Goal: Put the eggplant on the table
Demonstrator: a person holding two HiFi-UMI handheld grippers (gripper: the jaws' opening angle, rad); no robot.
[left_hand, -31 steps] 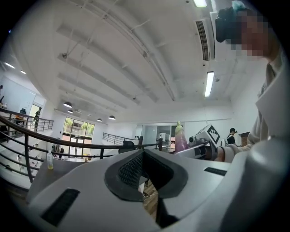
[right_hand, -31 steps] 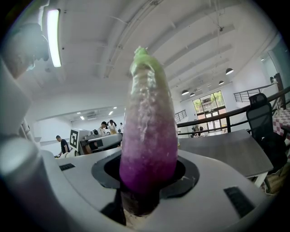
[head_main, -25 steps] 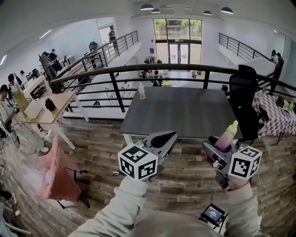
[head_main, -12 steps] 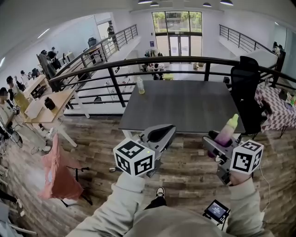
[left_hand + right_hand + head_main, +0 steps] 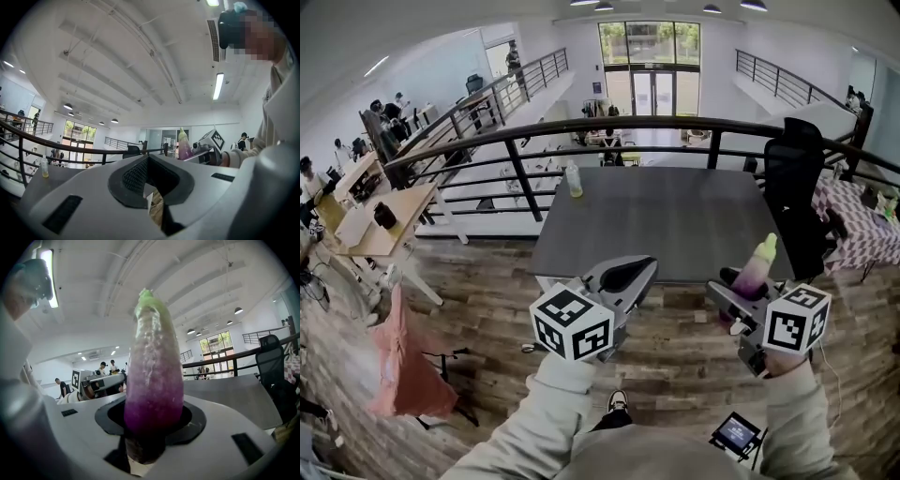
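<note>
One eggplant (image 5: 757,270); two grippers, the left gripper (image 5: 628,276) and right gripper (image 5: 739,292); one bottle (image 5: 574,180) on the tabletop (image 5: 675,225); one chair (image 5: 795,178) beside it.

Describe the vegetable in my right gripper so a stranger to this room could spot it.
Find the dark grey rectangular table by the black railing; in front of it, over the wood-plank floor, are two grey grippers with marker cubes. The tongs of the right gripper clamp a slim eggplant sticking upward, purple low down fading to pale green at the tip; the left gripper holds nothing.

Open-plan office — desks (image 5: 389,223), mezzanine railing (image 5: 656,123)
</note>
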